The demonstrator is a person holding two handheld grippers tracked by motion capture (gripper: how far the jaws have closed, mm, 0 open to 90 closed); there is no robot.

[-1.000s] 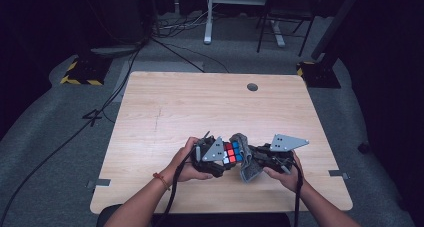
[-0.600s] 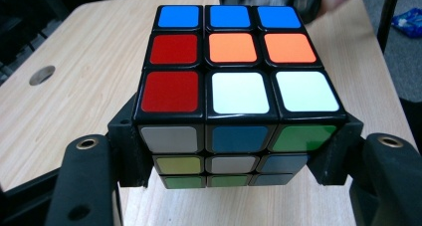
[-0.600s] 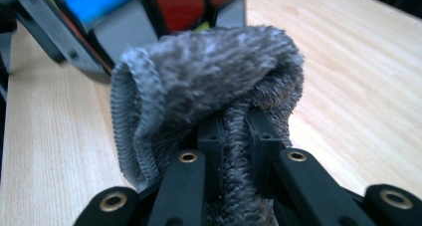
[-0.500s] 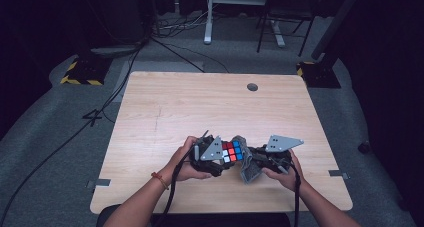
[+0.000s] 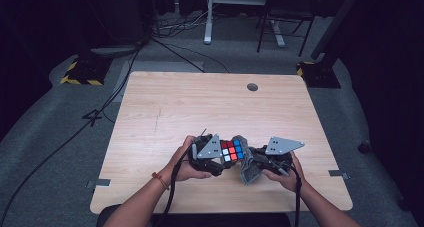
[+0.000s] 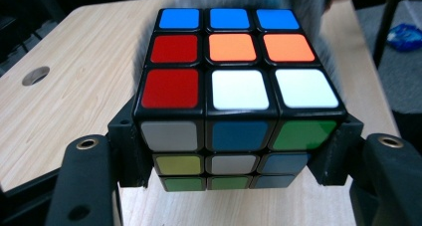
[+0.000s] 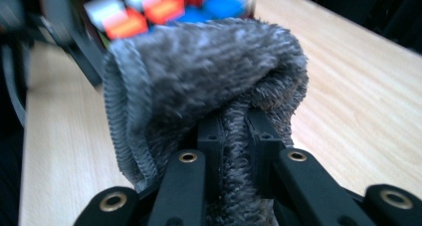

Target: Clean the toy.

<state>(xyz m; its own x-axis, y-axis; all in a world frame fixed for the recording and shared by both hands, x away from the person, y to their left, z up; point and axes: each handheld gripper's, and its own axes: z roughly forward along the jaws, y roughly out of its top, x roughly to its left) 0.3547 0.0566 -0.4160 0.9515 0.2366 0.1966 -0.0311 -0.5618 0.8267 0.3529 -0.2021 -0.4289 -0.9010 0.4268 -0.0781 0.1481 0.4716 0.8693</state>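
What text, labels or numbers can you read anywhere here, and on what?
None can be read. The cube shows plain colour stickers, with no logo visible. The grey cloth and the table show no print. The yellow-black striped base on the floor carries hazard stripes, no words.

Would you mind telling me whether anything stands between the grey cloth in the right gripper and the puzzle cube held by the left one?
Nothing visible does: the grey cloth, pinched in the right gripper, already lies against the far side of the cube clamped in the left gripper.
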